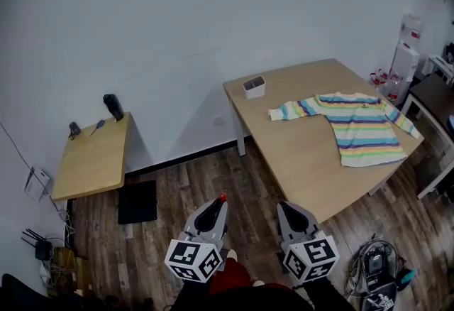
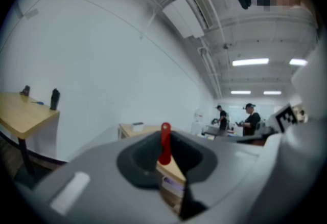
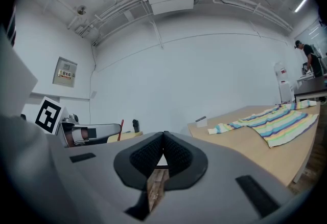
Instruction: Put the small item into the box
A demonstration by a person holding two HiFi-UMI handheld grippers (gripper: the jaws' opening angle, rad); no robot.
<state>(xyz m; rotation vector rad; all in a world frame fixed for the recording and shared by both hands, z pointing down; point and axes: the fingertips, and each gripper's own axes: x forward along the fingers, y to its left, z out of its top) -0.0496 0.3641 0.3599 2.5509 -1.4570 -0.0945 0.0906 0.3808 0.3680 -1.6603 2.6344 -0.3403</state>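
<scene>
Left gripper (image 1: 220, 206) low in frame, red item (image 1: 223, 197) poking from its tip. Right gripper (image 1: 285, 209) just beside it. Ahead of right gripper: large table (image 1: 298, 153), striped sweater (image 1: 358, 128) spread on it, white box (image 1: 254, 86) at far corner. Ahead-left of left gripper: small table (image 1: 92, 160) with blue screwdriver (image 1: 97, 127). Black mat (image 1: 137, 201) on floor, left of left gripper.

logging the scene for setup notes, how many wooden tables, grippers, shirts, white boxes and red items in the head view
wooden tables: 2 (small table, large table)
grippers: 2 (left gripper, right gripper)
striped shirt: 1
white box: 1
red item: 1
total: 7
</scene>
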